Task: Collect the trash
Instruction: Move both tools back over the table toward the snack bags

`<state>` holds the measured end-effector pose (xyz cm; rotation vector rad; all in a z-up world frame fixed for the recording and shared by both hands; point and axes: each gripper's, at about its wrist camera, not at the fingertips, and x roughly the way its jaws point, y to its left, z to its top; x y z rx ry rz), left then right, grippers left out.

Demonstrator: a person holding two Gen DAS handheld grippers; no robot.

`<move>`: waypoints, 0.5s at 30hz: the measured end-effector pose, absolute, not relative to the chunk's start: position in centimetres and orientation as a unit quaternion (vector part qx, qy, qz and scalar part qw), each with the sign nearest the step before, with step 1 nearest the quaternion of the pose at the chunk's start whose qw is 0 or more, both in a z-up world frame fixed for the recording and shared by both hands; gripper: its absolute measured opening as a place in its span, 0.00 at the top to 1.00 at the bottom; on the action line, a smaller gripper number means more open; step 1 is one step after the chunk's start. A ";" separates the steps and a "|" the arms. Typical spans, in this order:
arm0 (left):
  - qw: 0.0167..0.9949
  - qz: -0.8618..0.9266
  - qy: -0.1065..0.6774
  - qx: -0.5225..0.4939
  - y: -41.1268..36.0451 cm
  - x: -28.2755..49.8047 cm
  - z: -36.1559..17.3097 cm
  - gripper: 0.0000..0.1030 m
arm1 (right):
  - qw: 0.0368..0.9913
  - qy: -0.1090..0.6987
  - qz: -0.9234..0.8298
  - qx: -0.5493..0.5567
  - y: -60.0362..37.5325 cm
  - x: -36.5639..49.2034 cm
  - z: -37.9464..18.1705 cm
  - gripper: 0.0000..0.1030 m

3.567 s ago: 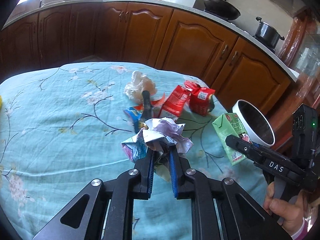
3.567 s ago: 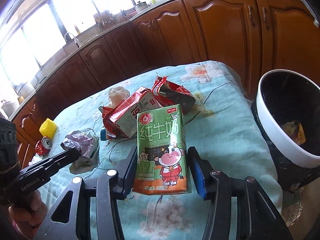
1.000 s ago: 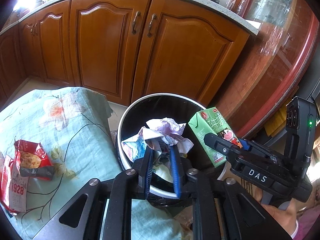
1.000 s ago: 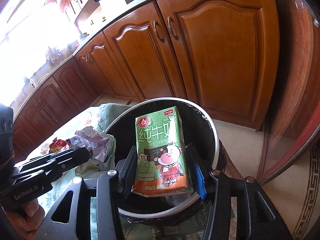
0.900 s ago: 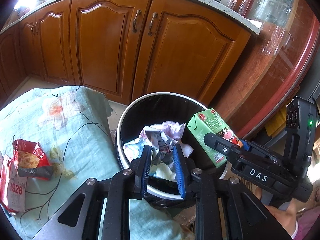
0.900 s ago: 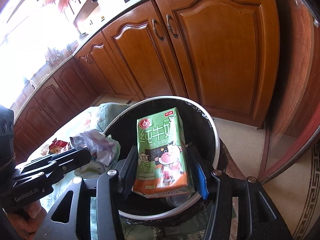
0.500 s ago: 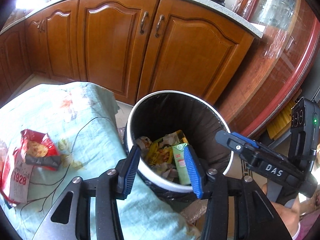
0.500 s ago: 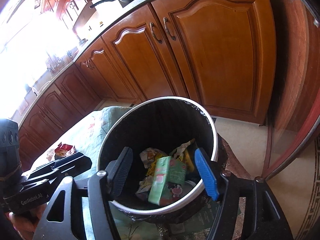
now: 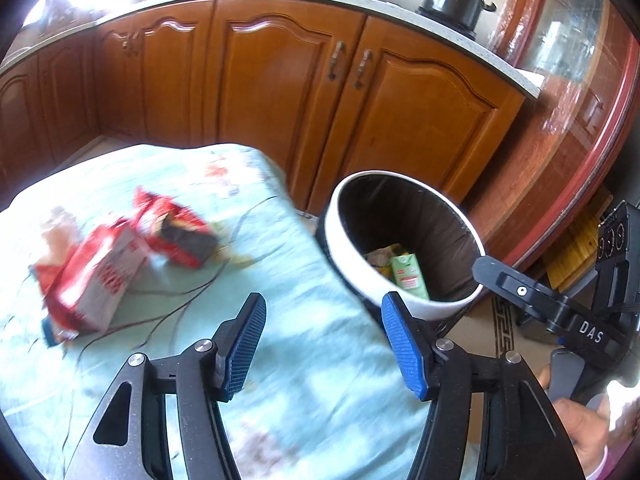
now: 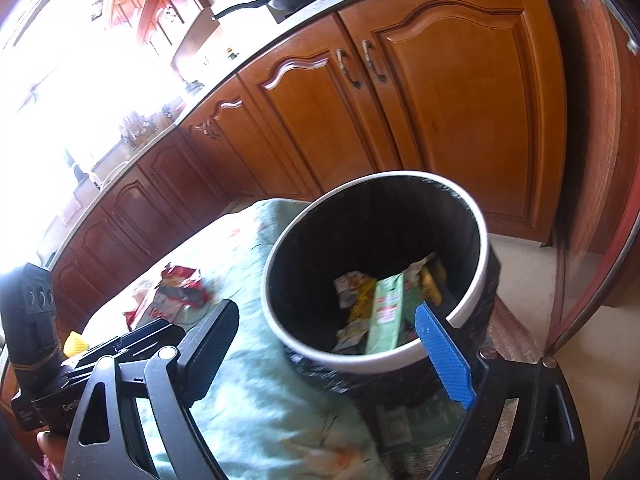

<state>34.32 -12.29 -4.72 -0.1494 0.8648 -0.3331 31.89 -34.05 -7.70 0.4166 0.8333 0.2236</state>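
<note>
Fingers of the left gripper [image 9: 322, 336]: blue-padded, spread apart, nothing between them; the jaws have just been opening. They hang over the pale green floral tablecloth [image 9: 280, 360], lower centre of the left wrist view. Fingers of the right gripper [image 10: 326, 344]: spread very wide, empty, jaws likewise just opening; they frame the near rim of the trash bin [image 10: 276, 320], centre of the right wrist view.

Bin: white rim, black liner, just beside the table's edge. Inside lies a green milk carton [image 10: 386, 312] among yellowish wrappers [image 10: 354, 294]; carton print blurred, unreadable.

On the cloth, left of the left wrist view: a red and white carton [image 9: 94, 284] with red digits too smeared to read, touching a red snack bag [image 9: 176, 236].

Readable writing: "DAS" on the right gripper's arm, lower right of the left wrist view; "Gen…" on the left gripper's body, lower left of the right wrist view.
</note>
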 end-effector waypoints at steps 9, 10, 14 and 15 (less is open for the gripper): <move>0.899 -0.120 0.411 -0.092 -6.9 30.5 -4.3 0.42 | 0.882 0.409 0.140 0.186 -30.3 30.3 -8.1 0.12; 0.899 -0.116 0.411 -0.094 -6.3 30.1 -4.2 0.42 | 0.881 0.411 0.144 0.185 -29.8 30.2 -8.2 0.12; 0.901 -0.097 0.408 -0.106 -3.9 29.0 -3.9 0.42 | 0.878 0.414 0.157 0.180 -28.1 29.9 -8.4 0.12; 0.902 -0.090 0.408 -0.110 -3.1 28.7 -3.9 0.42 | 0.878 0.415 0.160 0.178 -27.7 29.9 -8.5 0.12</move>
